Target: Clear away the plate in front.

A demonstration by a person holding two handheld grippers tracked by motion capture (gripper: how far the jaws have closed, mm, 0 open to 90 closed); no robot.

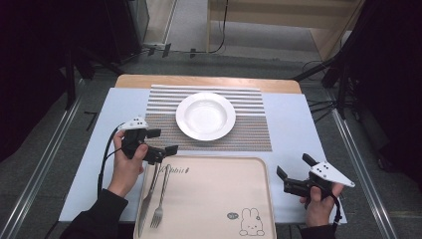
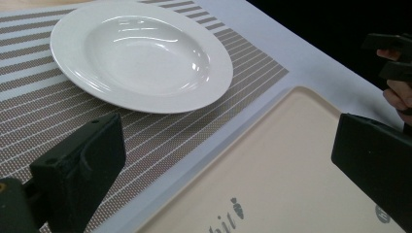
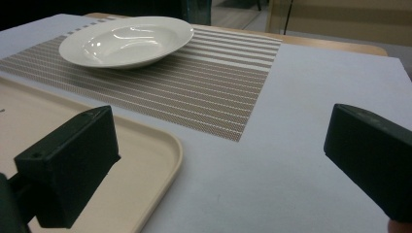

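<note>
A white deep plate (image 1: 205, 115) sits on a striped placemat (image 1: 249, 134) at the table's middle. In front of it lies a beige tray (image 1: 219, 199) with a fork (image 1: 159, 201) and a knife (image 1: 147, 199) along its left side. My left gripper (image 1: 161, 141) hovers open over the tray's far left corner, with nothing between its jaws. My right gripper (image 1: 295, 166) stands open and empty just right of the tray. The left gripper view has the plate (image 2: 141, 53) and the tray (image 2: 291, 160) ahead of the left gripper (image 2: 233, 145). Beyond the right gripper (image 3: 226, 145) are the plate (image 3: 126, 41) and the tray's corner (image 3: 150, 155).
A pale blue cover (image 1: 293, 124) lies over the wooden table, with bare cloth right of the placemat (image 3: 204, 92). The tray bears a rabbit drawing (image 1: 251, 221) at its near right. Black stands and cables surround the table. The other hand (image 2: 396, 92) appears at the far right in the left gripper view.
</note>
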